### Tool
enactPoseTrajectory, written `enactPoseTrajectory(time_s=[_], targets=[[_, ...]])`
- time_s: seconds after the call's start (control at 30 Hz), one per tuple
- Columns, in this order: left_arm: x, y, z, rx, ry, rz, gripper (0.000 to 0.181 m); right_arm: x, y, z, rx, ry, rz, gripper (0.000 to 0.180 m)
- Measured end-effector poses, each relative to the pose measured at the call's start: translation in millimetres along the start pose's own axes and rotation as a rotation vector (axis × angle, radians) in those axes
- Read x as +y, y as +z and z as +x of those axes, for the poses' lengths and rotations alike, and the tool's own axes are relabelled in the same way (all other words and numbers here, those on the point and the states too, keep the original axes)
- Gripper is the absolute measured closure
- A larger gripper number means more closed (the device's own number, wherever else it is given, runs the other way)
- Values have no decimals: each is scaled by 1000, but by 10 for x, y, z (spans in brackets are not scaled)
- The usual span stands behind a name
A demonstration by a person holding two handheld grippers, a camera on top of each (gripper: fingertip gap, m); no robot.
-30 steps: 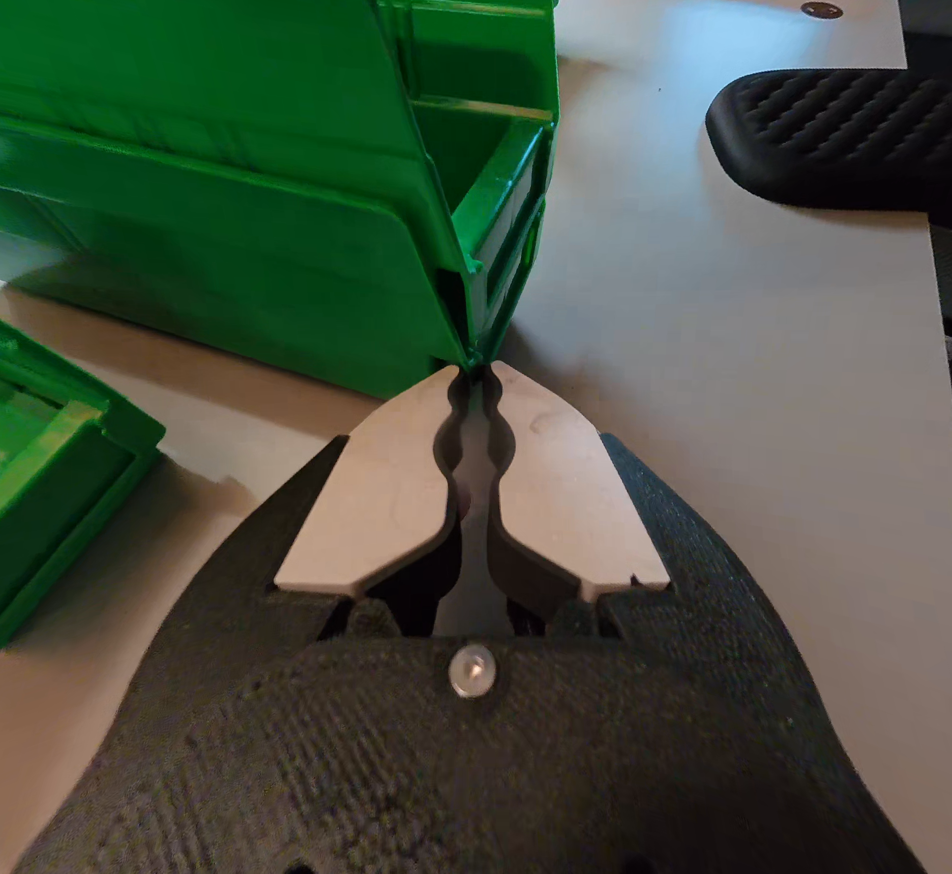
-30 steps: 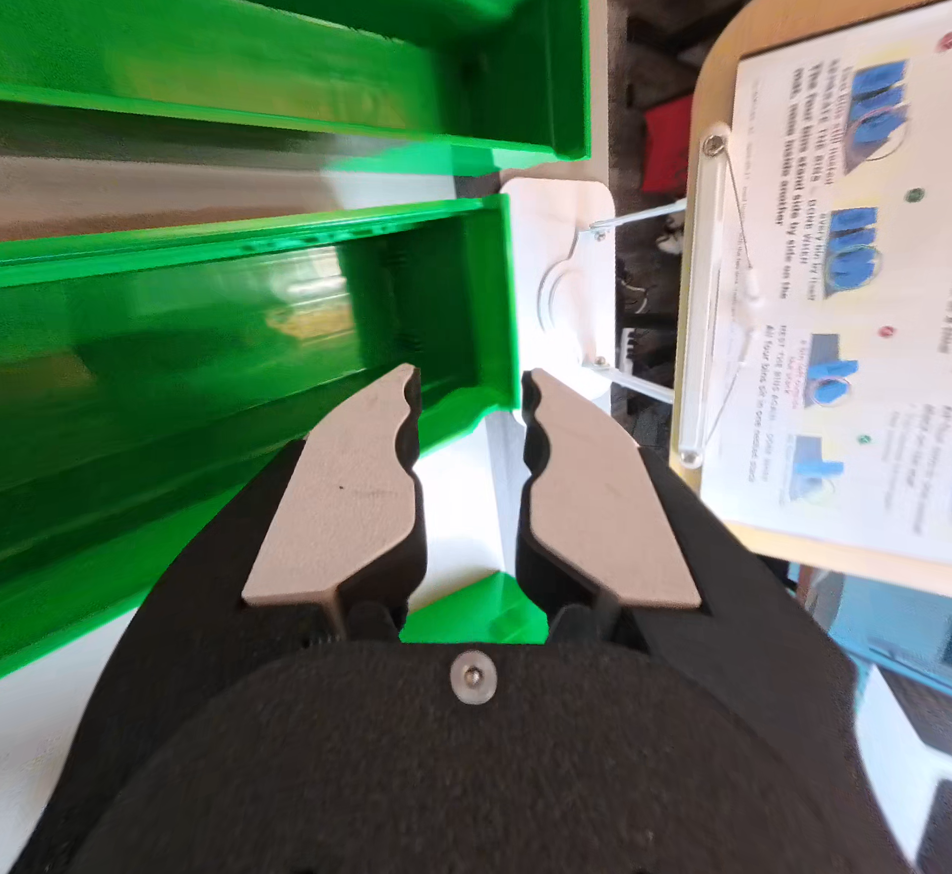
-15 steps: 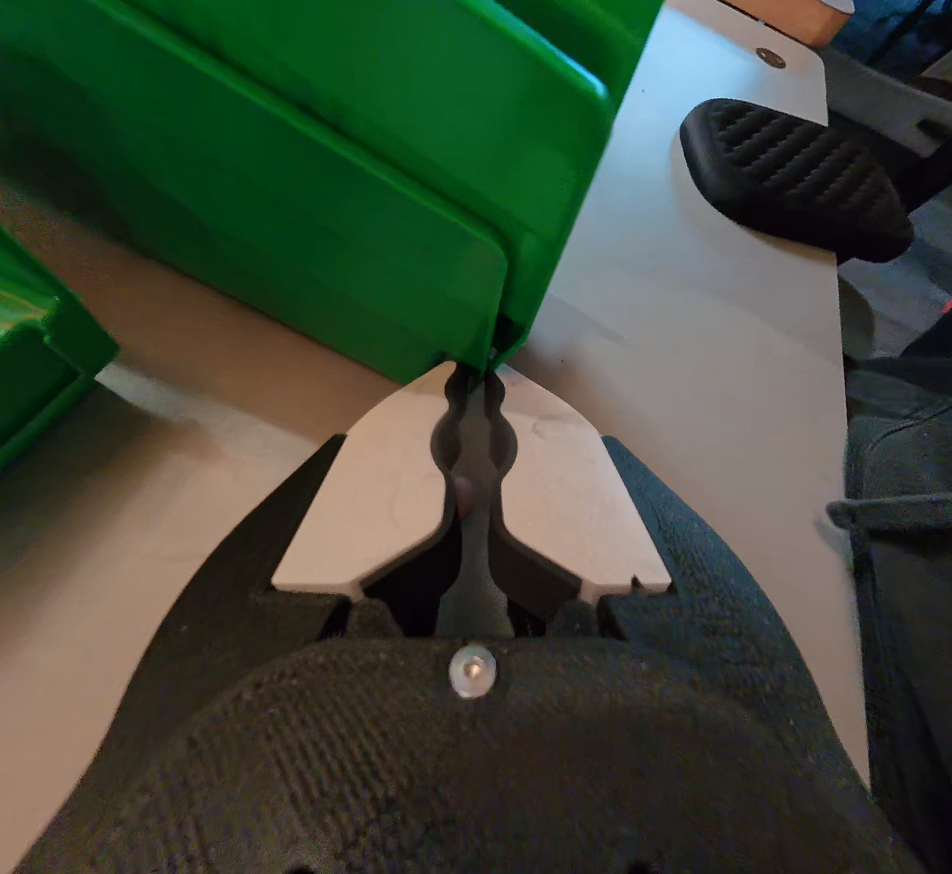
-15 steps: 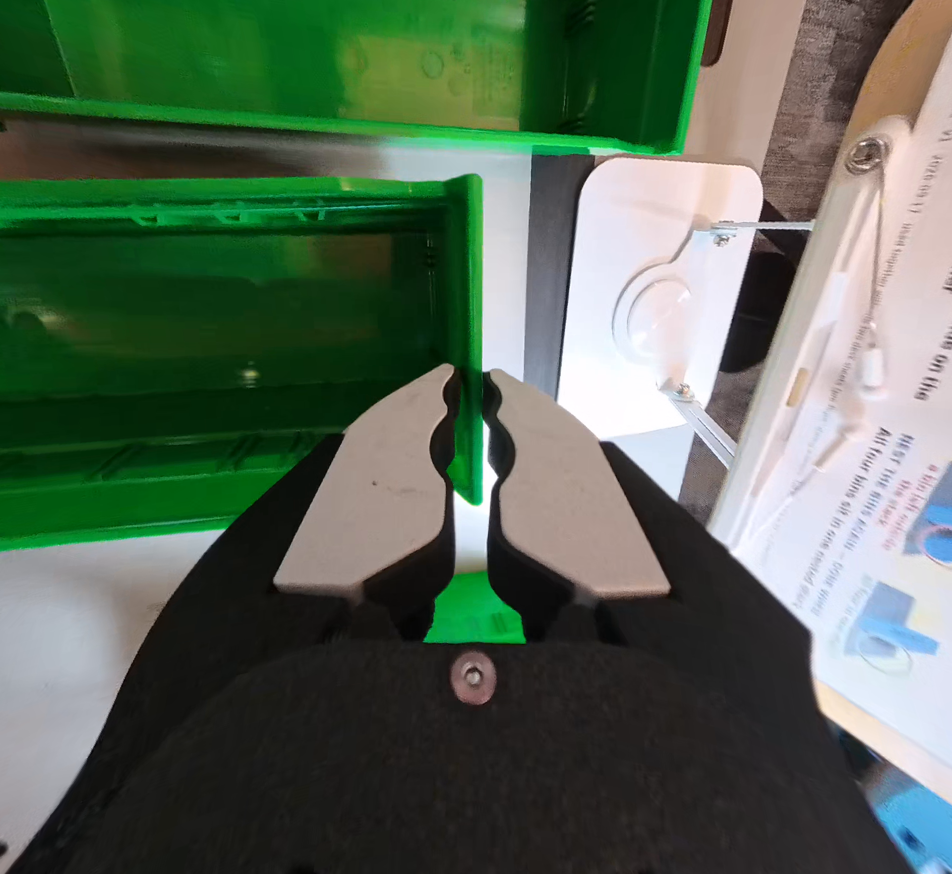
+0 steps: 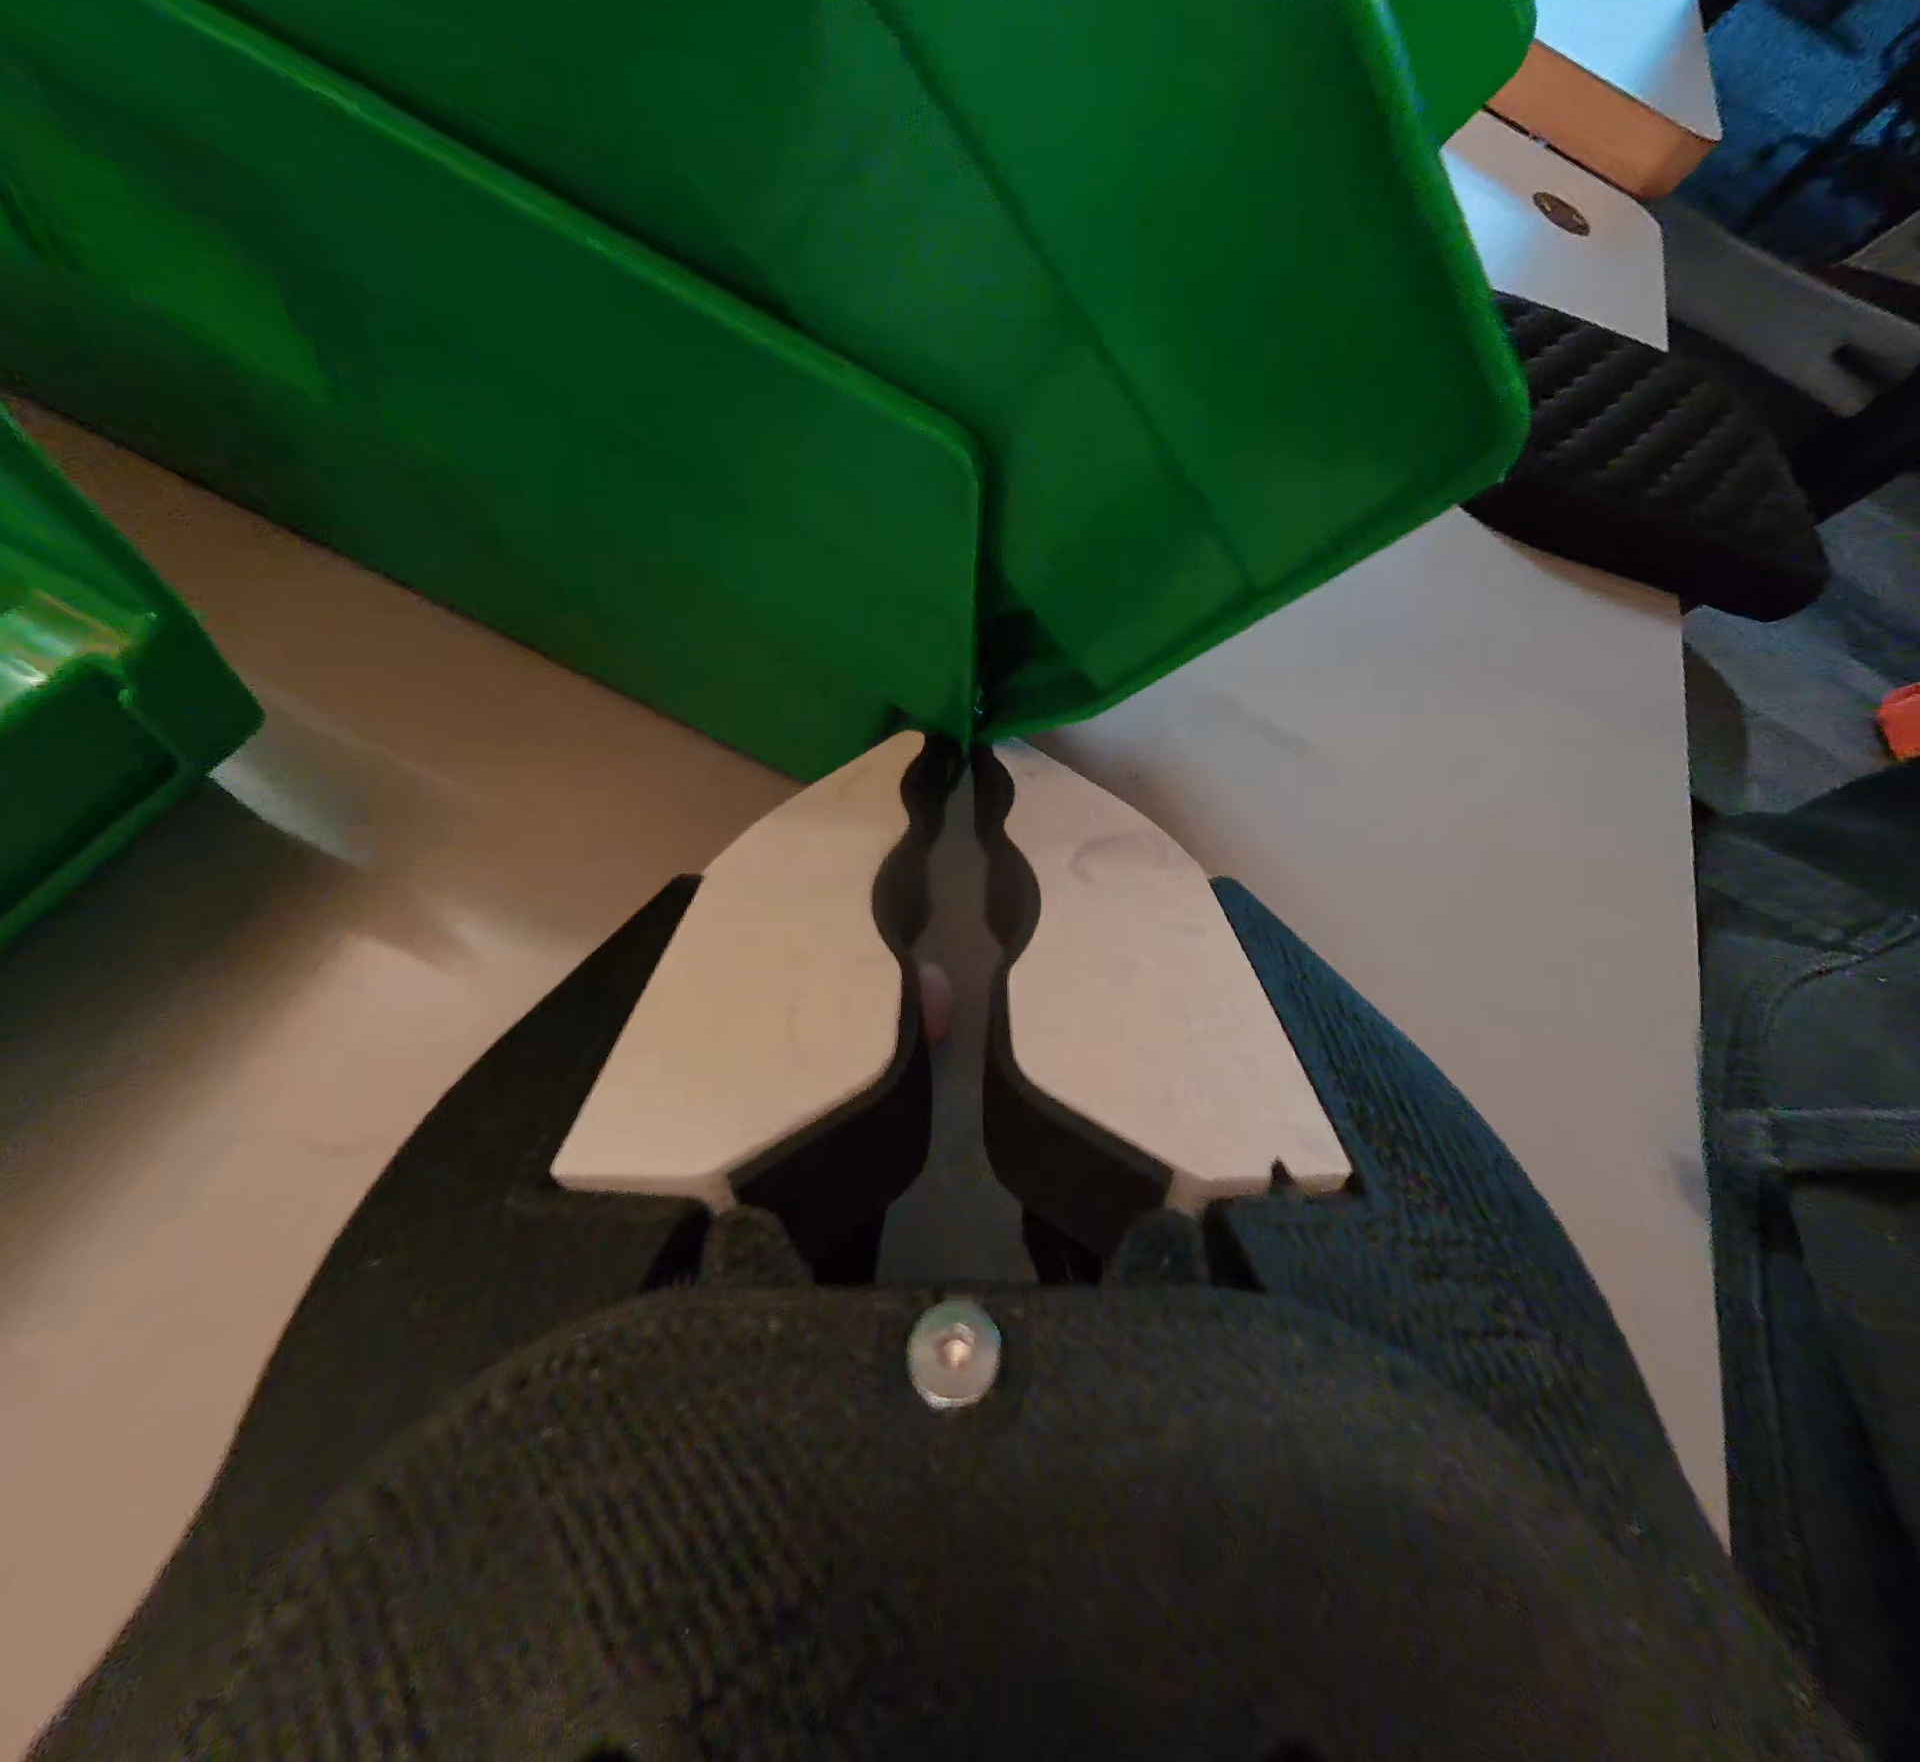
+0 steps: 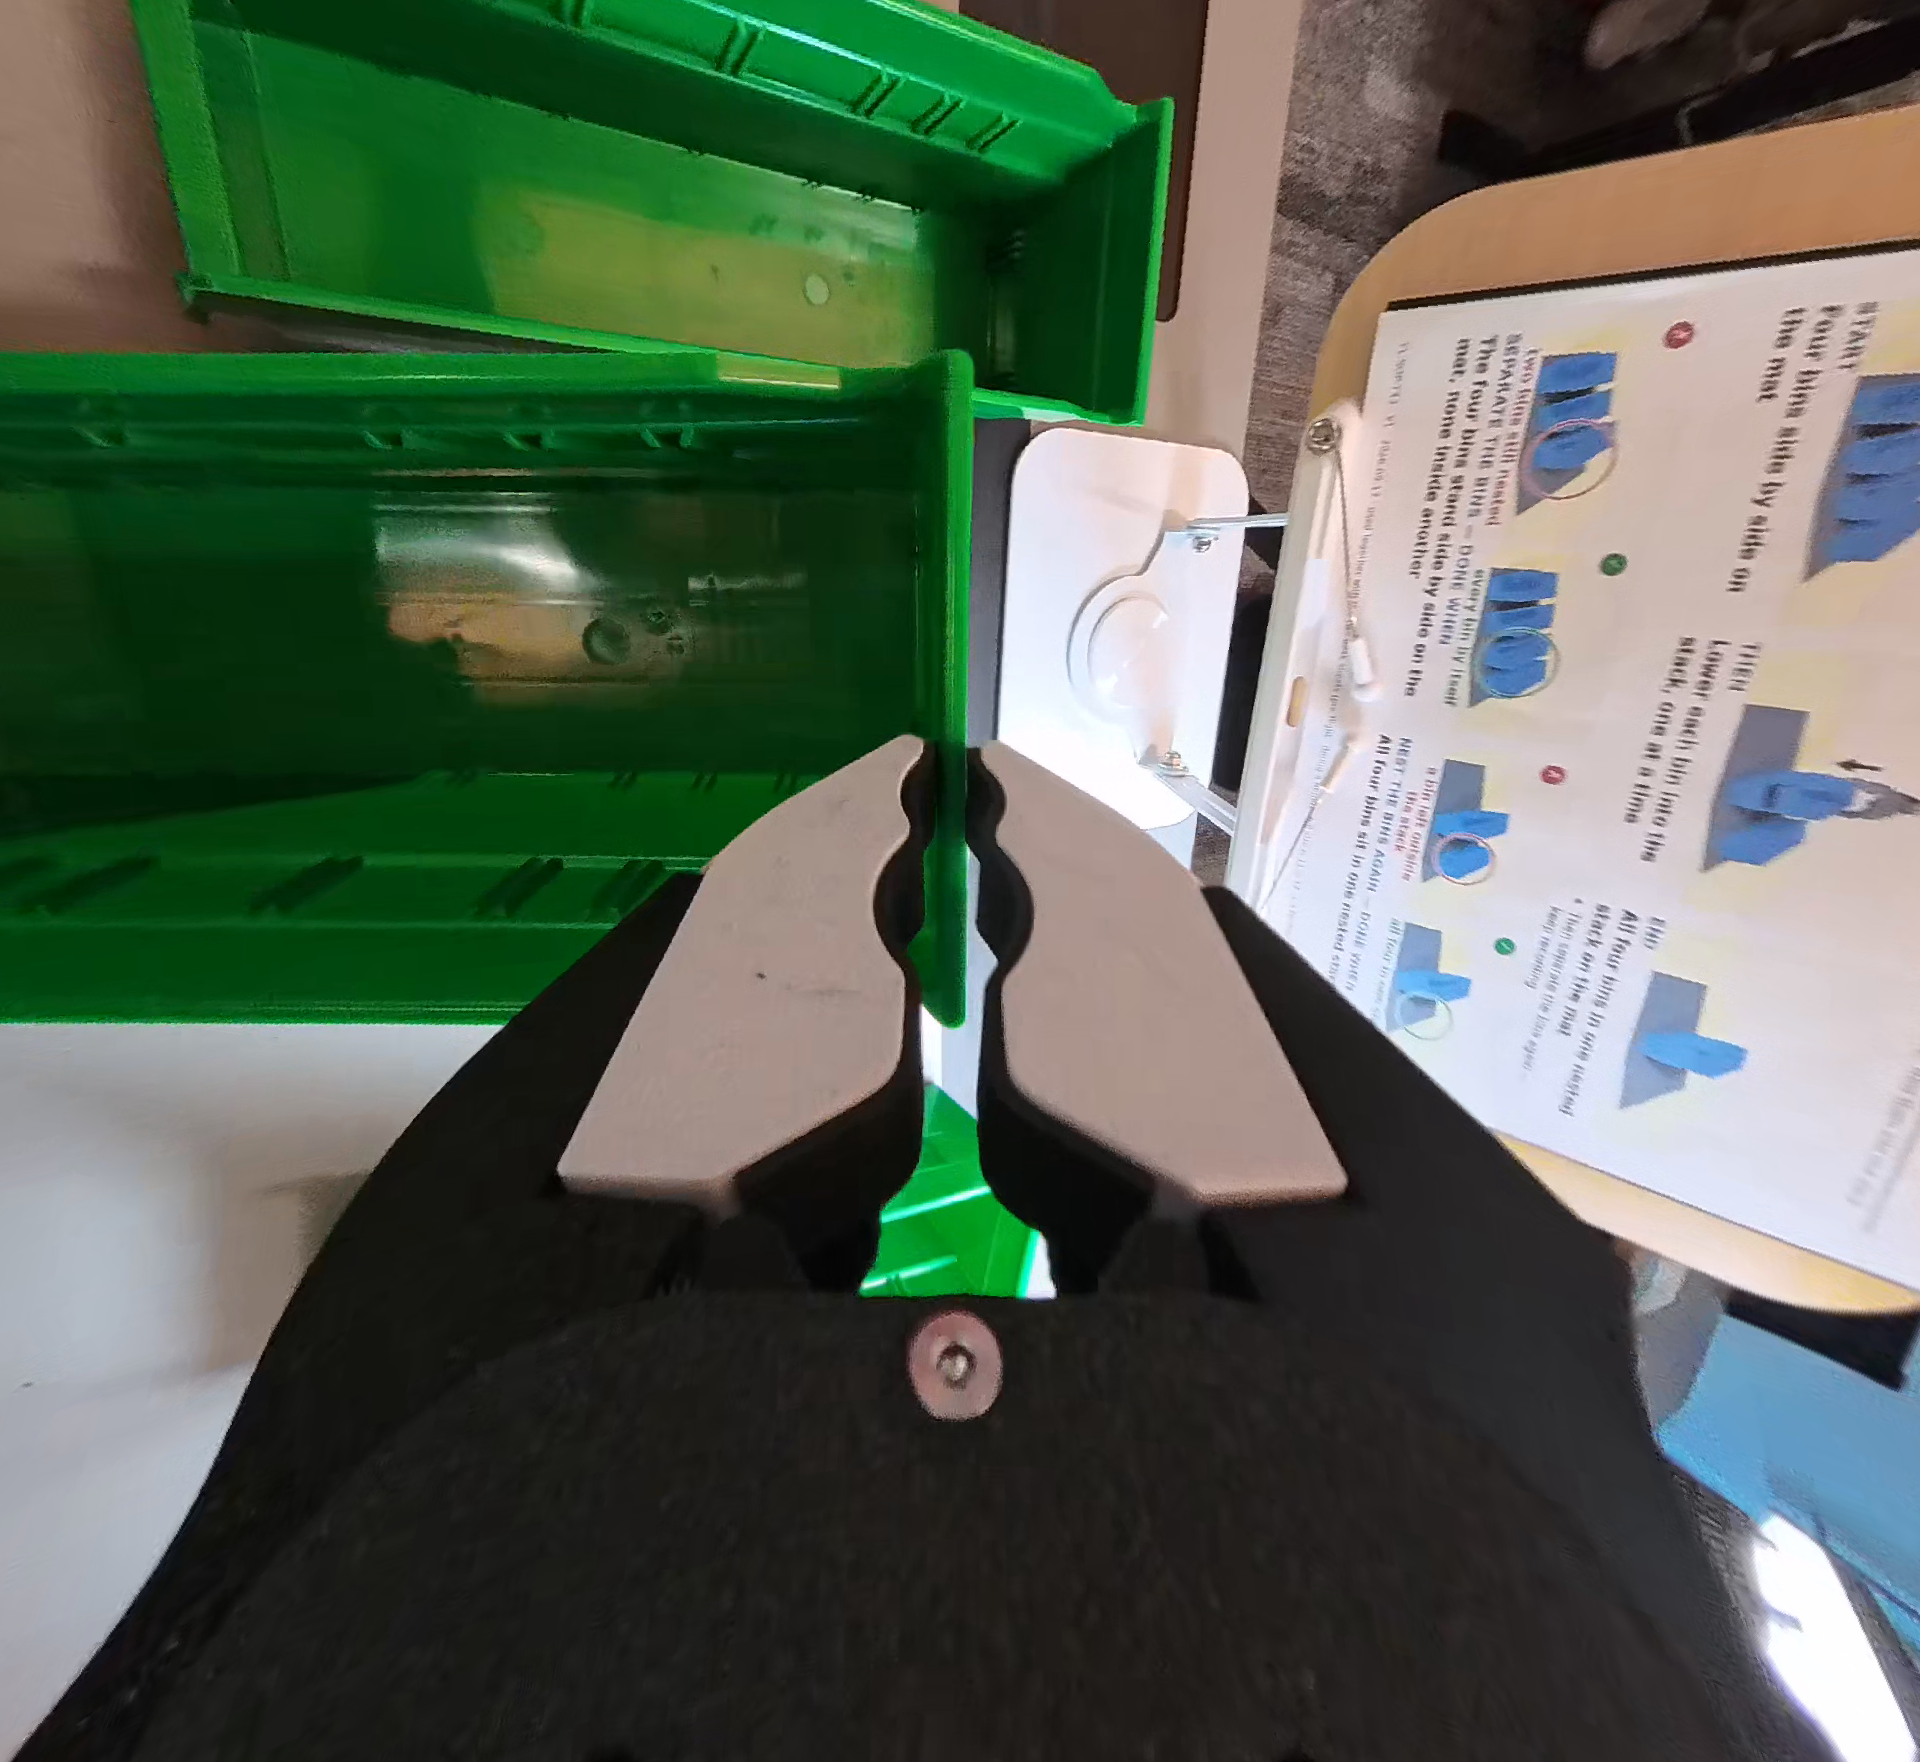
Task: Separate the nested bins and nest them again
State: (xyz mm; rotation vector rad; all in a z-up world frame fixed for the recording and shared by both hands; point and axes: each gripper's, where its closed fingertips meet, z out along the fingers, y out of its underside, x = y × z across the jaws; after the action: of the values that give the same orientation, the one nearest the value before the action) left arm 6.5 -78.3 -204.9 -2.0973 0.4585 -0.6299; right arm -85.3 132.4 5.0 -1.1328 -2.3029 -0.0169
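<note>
The table (image 5: 1351,777) carries everything here, pale and bare on its right side up to a near edge where a black padded armrest (image 5: 1652,465) and dark clothing crowd in. In the left wrist view two green bins fill the upper frame: a lower bin (image 5: 520,465) whose side wall faces the camera, and a tilted bin (image 5: 1143,206) raised above it, its underside showing. The left gripper (image 5: 961,756) has its jaws closed on a thin green edge just where the two bins meet; which bin that edge belongs to cannot be told. A third green bin (image 5: 94,694) sits at the left margin, near but apart.

In the right wrist view the right gripper (image 6: 951,767) pinches the thin end wall of the nearer bin (image 6: 468,621), jaws shut onto the plastic. A farther bin (image 6: 644,185) lies open just beyond it, its corner close behind the held wall. An instruction sheet (image 6: 1662,673) on a board stands off to the right.

The step appears to be pulling one bin free of another. It would go best with both grips kept firm and the pull drawn straight along the bin's taper, since twisting thin walls may jam or slip them. Open room lies to the right on the table; the left is hemmed by the third bin.
</note>
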Motion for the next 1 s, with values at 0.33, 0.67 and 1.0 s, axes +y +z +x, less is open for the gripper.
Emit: enactPoseTrajectory(time_s=[0.33,0.67,1.0], targets=[[-176,-196,-166,-258,238,115,140,25,-134,7,131,-20,9,174],[-597,-392,72,-419,511,311,160,5,-117,66,231,1,-10,172],[-637,-368,207,-568,857,336,167,181,-96,38,449,33,14,166]])
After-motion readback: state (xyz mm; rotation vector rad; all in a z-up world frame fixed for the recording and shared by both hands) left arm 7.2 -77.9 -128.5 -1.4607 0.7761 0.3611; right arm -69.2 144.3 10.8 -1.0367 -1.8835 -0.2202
